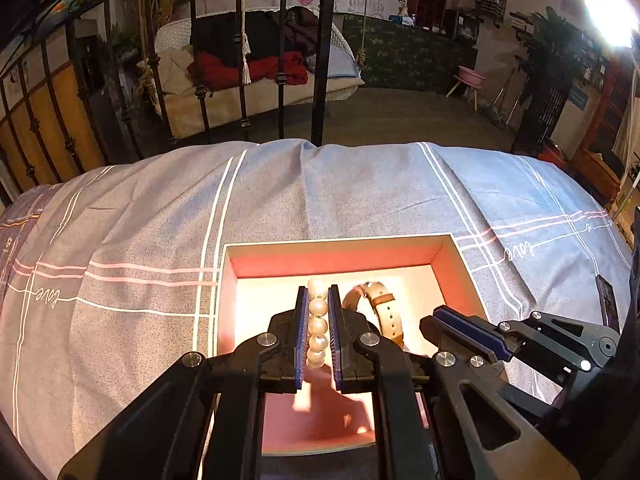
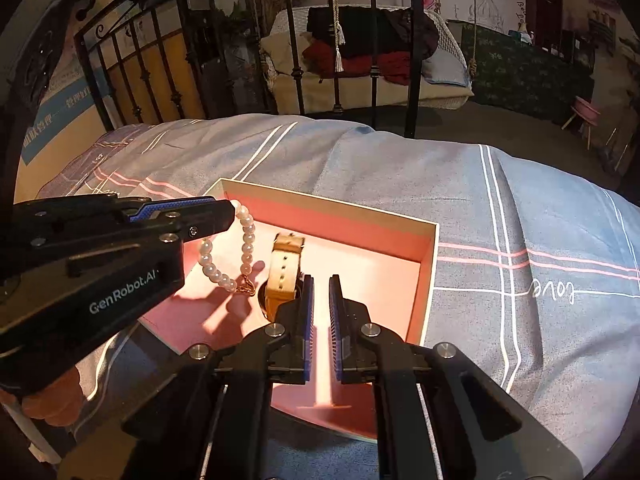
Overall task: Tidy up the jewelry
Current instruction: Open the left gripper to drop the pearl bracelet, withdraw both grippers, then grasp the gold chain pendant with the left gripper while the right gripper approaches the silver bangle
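Note:
A pearl bracelet (image 1: 318, 326) is pinched between the blue pads of my left gripper (image 1: 318, 294), which is shut on it. In the right wrist view the bracelet (image 2: 247, 240) hangs as a loop from the left gripper (image 2: 229, 213) inside an open box (image 2: 340, 220) with pink inner walls. Its gold clasp is low at the box floor. Just right of the clasp, a watch (image 2: 283, 270) with a beige strap stands in the box. My right gripper (image 2: 321, 282) is over the box's near half, shut, with nothing between its fingers.
The box (image 1: 340, 258) sits on a bed with a blue-grey striped sheet (image 1: 132, 220). A black iron bed rail (image 1: 320, 80) runs along the far edge. The right gripper (image 1: 432, 320) is close beside my left one. A person's fingers (image 2: 52, 404) show at the lower left.

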{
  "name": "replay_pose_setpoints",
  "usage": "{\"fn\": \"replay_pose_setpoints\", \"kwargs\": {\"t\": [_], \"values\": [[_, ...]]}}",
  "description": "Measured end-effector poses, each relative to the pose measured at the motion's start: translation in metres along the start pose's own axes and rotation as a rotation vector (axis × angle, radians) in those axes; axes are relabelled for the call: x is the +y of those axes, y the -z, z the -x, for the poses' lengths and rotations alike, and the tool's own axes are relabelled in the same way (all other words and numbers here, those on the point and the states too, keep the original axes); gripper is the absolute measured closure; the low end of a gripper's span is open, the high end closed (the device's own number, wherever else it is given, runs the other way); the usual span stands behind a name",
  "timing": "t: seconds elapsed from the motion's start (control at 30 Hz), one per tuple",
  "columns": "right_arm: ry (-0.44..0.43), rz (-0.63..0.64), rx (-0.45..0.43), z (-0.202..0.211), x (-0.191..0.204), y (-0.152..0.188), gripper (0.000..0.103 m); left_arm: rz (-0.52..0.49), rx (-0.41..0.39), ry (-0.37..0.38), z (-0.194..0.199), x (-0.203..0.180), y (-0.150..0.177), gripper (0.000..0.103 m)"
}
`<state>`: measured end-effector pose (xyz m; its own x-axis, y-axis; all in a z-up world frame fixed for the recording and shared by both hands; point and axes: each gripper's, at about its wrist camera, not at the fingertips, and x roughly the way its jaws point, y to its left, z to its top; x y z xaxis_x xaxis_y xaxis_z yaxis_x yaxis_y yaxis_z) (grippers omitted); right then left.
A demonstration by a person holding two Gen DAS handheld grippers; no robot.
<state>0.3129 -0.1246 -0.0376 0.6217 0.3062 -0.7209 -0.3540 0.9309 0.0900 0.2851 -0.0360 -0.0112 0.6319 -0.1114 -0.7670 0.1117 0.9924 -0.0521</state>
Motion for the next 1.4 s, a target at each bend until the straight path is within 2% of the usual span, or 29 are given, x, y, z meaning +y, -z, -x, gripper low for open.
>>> {"fn": "replay_pose_setpoints", "kwargs": {"t": [0.4, 0.47, 0.5, 0.53, 0.57, 0.6, 0.63, 0.73, 0.9, 1.13, 1.27, 1.4], "values": [[0.016, 0.044, 0.015, 0.000, 0.009, 0.008, 0.095, 0.017, 0.047, -0.014, -0.006, 0.004, 0.002, 0.092], [0.022, 0.060, 0.009, 0.002, 0.012, 0.007, 0.095, 0.026, 0.058, -0.011, -0.003, 0.005, 0.001, 0.074], [0.025, 0.064, 0.009, 0.003, 0.014, 0.007, 0.088, 0.027, 0.050, -0.020, -0.001, 0.005, 0.000, 0.053], [0.027, 0.067, 0.011, 0.004, 0.014, 0.007, 0.077, 0.027, 0.029, -0.025, 0.004, 0.005, 0.001, 0.038], [0.027, 0.071, 0.012, 0.005, 0.015, 0.007, 0.035, 0.026, 0.008, -0.029, 0.009, 0.005, 0.000, 0.034], [0.041, 0.080, 0.005, 0.008, 0.016, 0.008, 0.005, 0.026, -0.011, -0.035, 0.013, 0.005, -0.001, 0.026], [0.062, 0.095, -0.026, 0.013, 0.019, 0.009, 0.005, 0.027, -0.027, -0.040, 0.018, 0.005, -0.001, 0.019], [0.080, 0.108, -0.063, 0.023, 0.023, 0.009, 0.005, 0.032, -0.070, -0.033, 0.030, 0.006, -0.002, 0.011], [0.082, 0.083, -0.088, 0.035, 0.018, 0.011, 0.005, 0.013, -0.092, -0.027, 0.037, 0.006, 0.000, 0.007], [0.145, 0.032, -0.131, 0.056, 0.009, 0.024, 0.005, 0.012, -0.155, -0.006, 0.055, 0.009, 0.016, 0.007], [0.092, -0.013, -0.138, 0.073, 0.000, 0.044, 0.005, 0.002, -0.176, 0.039, 0.072, 0.014, 0.041, 0.007], [0.012, -0.057, -0.103, 0.084, 0.001, 0.078, 0.006, -0.001, -0.097, 0.073, 0.073, 0.019, 0.077, 0.007]]}}
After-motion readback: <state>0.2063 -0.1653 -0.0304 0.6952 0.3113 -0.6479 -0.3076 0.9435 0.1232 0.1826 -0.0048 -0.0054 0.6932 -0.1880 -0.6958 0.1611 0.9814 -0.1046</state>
